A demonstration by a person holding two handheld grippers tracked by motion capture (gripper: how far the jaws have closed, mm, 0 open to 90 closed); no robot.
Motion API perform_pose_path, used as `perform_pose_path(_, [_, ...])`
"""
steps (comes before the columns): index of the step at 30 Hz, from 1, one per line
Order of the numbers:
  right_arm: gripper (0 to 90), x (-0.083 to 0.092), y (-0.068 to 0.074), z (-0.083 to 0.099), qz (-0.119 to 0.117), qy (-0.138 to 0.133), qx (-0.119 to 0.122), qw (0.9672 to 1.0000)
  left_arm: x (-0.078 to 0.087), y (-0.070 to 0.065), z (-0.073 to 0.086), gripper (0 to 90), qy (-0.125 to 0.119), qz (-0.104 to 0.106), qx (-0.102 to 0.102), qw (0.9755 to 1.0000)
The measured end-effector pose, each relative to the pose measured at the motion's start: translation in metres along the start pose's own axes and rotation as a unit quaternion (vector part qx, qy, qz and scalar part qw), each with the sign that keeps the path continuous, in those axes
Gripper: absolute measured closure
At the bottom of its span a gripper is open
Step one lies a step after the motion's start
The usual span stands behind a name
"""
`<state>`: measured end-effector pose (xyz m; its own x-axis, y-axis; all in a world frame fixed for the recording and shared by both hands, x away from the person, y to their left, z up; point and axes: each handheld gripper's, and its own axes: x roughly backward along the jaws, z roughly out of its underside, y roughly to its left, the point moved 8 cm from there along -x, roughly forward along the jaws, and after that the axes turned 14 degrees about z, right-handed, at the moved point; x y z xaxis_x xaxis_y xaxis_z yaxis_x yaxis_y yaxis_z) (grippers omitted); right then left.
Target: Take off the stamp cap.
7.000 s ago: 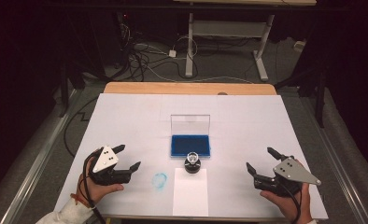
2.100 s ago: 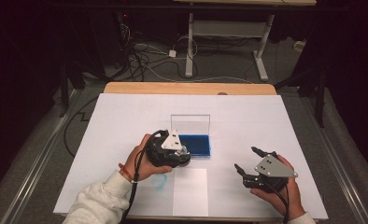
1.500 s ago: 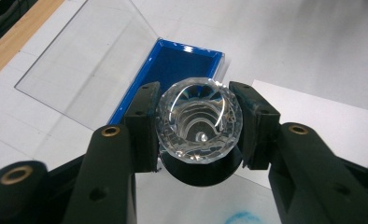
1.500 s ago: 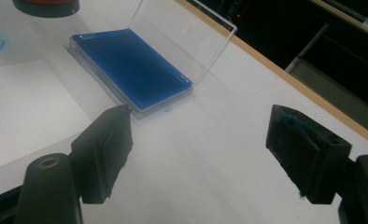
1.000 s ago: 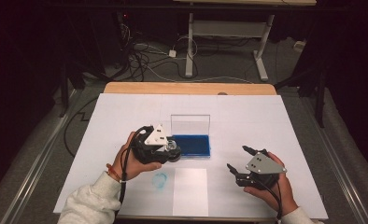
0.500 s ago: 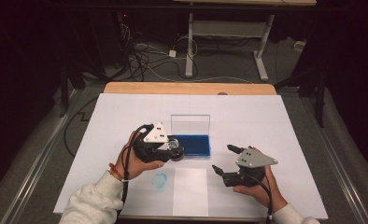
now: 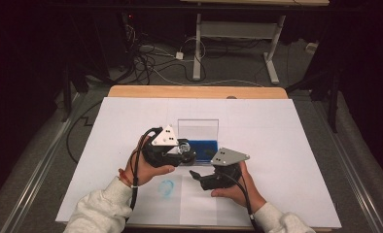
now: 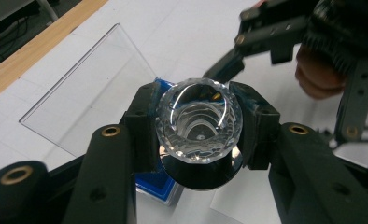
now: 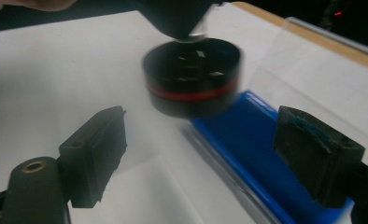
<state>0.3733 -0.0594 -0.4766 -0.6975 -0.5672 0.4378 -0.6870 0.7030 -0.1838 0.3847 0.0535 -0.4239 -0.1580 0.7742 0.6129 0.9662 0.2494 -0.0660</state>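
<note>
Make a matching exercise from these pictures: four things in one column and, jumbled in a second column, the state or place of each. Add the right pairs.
Things
1. left gripper
2. right gripper
3. blue tray
4. clear lid

States or places
A. fingers apart, nothing between them
B. stands upright behind the blue part
C. shut on the faceted glass piece with the black base
D. lies flat on the white table cover, between the two hands

Pairs: 1-C, 2-A, 3-D, 4-B
</note>
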Motion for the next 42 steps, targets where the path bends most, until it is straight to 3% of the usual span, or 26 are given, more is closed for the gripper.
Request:
perform_pose_path(4, [20.9, -0.014, 0.012, -0.004, -0.009, 0.001, 0.005, 0.9999, 0.0, -0.001, -0.001, 54.8, -0.006, 0.003, 0.0, 1.0])
perform_pose_path(10, [25.7, -0.02, 0.015, -0.007, -0.009, -0.008, 0.006, 0.9999, -0.004, -0.005, -0.002, 54.8, -0.003, 0.01, -0.003, 0.9999])
perform_pose_path(20, [35.0, -0.017, 0.012, -0.008, 0.0, -0.022, 0.007, 0.9997, -0.007, -0.007, -0.003, 54.8, -0.003, 0.015, -0.006, 0.9999])
perform_pose_path(27, [31.9, -0.018, 0.014, -0.006, -0.003, -0.015, 0.01, 0.9998, -0.005, -0.006, -0.004, 54.7, -0.011, 0.015, 0.0, 0.9998])
perform_pose_path(42, [37.5, -0.017, 0.015, -0.007, 0.002, -0.025, 0.011, 0.9996, -0.006, -0.01, -0.006, 54.8, -0.026, 0.032, 0.006, 0.9992])
